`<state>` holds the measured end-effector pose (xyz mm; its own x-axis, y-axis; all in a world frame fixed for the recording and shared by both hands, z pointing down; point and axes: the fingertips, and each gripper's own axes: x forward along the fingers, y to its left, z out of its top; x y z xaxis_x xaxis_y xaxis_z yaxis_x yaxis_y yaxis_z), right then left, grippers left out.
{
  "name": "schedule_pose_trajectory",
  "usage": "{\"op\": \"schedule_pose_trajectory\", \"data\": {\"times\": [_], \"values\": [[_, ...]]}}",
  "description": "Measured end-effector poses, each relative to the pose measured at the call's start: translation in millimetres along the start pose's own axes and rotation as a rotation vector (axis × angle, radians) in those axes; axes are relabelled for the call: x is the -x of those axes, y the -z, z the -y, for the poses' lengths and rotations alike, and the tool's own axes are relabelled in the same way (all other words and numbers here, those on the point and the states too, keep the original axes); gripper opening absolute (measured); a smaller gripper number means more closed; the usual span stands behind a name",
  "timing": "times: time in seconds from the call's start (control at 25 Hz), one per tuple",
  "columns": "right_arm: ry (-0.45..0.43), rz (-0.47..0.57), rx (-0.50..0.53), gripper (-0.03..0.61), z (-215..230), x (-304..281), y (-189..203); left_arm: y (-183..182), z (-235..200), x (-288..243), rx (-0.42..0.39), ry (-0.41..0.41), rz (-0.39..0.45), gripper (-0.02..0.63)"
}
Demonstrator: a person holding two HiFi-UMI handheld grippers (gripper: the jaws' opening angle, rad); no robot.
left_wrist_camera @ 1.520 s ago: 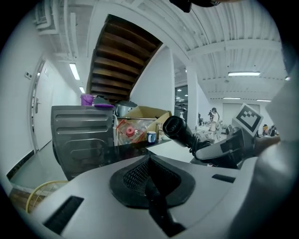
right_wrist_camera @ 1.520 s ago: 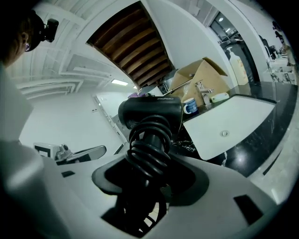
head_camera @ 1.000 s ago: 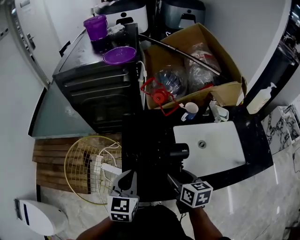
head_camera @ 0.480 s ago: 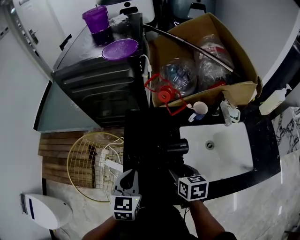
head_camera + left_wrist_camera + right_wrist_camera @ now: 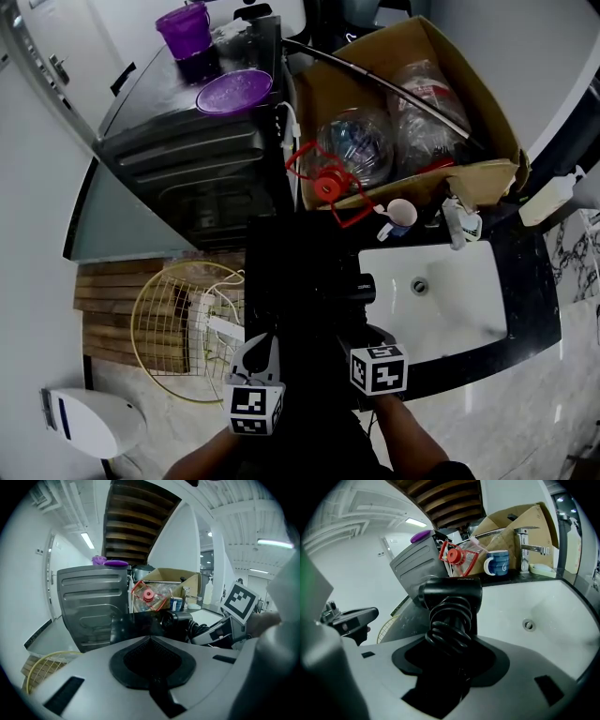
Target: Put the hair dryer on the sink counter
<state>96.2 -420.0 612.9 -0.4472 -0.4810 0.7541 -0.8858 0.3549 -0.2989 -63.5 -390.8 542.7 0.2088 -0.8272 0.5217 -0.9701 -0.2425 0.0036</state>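
Clamping the hair dryer [image 5: 451, 592] by the handle, the right gripper [image 5: 452, 665] holds it over the counter [image 5: 281, 267] beside the sink [image 5: 459, 309]. Left gripper [image 5: 151, 660] seems pressed together, empty.

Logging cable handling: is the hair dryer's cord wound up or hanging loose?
Wound up: the right gripper view shows the black cord wrapped in tight coils around the hair dryer, which the right gripper holds.

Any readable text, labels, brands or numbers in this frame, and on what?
Nothing here can be read as text.
Print on the hair dryer barrel: too small to read.
White mark on the blue mug: not legible as text.
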Motion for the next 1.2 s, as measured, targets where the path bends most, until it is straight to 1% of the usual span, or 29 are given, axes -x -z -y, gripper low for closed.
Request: {"op": "schedule_pose_trajectory", "data": {"times": [0.28, 0.44, 0.64, 0.76, 0.88, 1.04, 1.12, 1.2], "values": [[0.056, -0.008, 0.035, 0.25, 0.9, -1.7, 4.7, 4.8, 0.9, 3.7, 0.001, 0.016, -0.017, 0.008], [0.087, -0.003, 0.057, 0.253, 0.3, -5.0, 5.7, 7.0, -1.9, 8.2, 0.001, 0.019, -0.007, 0.008], [0.118, -0.011, 0.08, 0.258, 0.3, -7.5, 7.5, -9.5, -7.7, 12.4, -0.006, 0.01, 0.051, 0.008], [0.107, -0.002, 0.056, 0.264, -1.7, -2.0, 8.4, -17.8, -10.7, 22.1, -0.016, 0.012, 0.078, 0.008], [0.127, 0.037, 0.037, 0.284, -1.4, 15.8, 8.7, -18.4, -12.2, 35.1, -0.027, 0.019, 0.099, 0.008], [0.164, 0.127, 0.022, 0.284, -11.0, 50.5, 8.9, -14.3, -10.3, 55.2, -0.028, 0.043, 0.122, 0.008], [0.166, 0.189, 0.014, 0.279, -21.4, 69.5, 9.1, -13.2, -6.1, 66.7, -0.031, 0.063, 0.136, 0.008], [0.163, 0.261, 0.009, 0.249, -35.1, 88.5, 10.4, -10.4, -2.0, 79.8, -0.035, 0.083, 0.149, 0.008]]}}
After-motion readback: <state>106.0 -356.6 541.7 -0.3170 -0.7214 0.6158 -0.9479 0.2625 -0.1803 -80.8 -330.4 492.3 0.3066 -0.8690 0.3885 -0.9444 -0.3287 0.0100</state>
